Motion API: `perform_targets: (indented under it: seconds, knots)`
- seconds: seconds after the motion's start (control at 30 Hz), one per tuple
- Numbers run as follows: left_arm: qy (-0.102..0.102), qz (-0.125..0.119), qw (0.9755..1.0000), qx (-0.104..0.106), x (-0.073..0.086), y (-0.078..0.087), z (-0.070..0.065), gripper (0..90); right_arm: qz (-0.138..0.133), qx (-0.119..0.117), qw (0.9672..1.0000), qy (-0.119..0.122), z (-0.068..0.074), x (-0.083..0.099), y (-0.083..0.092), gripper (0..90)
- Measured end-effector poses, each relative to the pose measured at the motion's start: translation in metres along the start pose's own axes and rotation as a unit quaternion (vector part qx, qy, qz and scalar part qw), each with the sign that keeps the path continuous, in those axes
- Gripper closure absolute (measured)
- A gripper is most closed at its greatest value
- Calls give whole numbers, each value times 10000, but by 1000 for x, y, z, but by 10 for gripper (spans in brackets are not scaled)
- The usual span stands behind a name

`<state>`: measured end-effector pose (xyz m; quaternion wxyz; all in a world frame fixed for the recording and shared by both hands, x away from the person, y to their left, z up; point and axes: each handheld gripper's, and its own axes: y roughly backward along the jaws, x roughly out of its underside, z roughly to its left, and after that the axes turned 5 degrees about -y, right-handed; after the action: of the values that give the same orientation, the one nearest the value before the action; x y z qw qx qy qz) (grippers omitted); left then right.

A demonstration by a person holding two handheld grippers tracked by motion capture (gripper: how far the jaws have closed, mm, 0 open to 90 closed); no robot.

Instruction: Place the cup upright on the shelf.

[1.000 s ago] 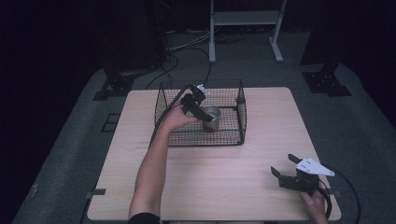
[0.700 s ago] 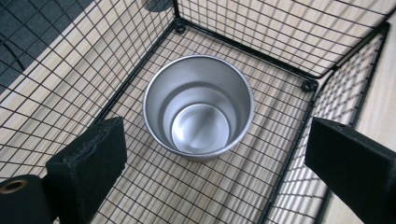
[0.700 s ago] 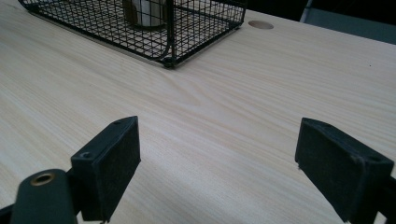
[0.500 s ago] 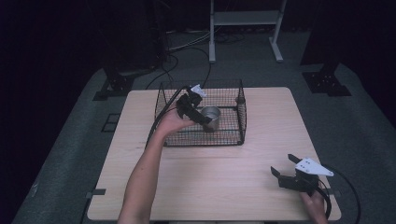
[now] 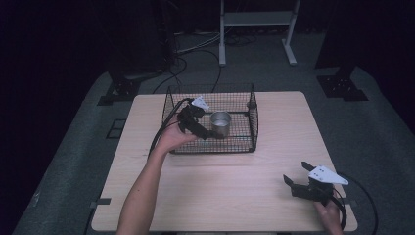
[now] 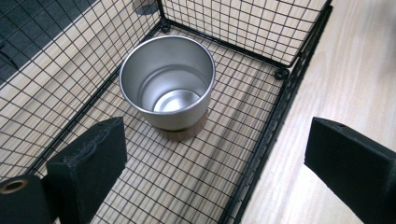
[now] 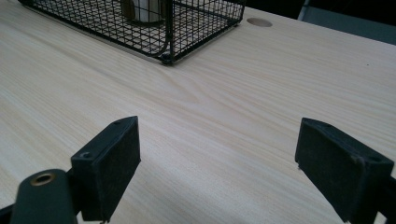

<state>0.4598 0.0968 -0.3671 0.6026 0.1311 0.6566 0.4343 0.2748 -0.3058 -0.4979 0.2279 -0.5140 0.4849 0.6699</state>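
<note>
A: Start at your left gripper (image 5: 204, 133). Its jaws stand wide apart with nothing between them, and they have just been opening a little further. In the left gripper view the two black pads sit at the lower corners of the frame, one over the basket floor, the other over bare wood outside the wire wall.

B: And the cup?

A: The steel cup (image 6: 166, 88) stands upright and empty on the floor of the wire basket (image 6: 280, 109), upper centre of that frame, clear of both pads. From the high view it sits mid-basket, just right of your gripper.

B: So the placing looks done?

A: I judge so: the cup rests on its own in the basket and you have let go. What seems left is drawing your left hand (image 5: 172, 139) out over the near wall.

B: My right side?

A: Your right gripper (image 5: 299, 177) rests at the lower right of the table (image 5: 235, 196), jaws equally wide and empty, well apart from the basket.
</note>
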Motion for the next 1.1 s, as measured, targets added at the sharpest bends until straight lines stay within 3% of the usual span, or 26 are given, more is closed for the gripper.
perform_targets:
  seconds: [0.43,1.1]
  knots:
    - [-234,-240,9994,46,5,16,-25,48,28,16,10000,15,1,0,0,134]
    - [-343,-369,9987,110,32,32,-50,47,55,60,10000,30,2,0,-1,134]
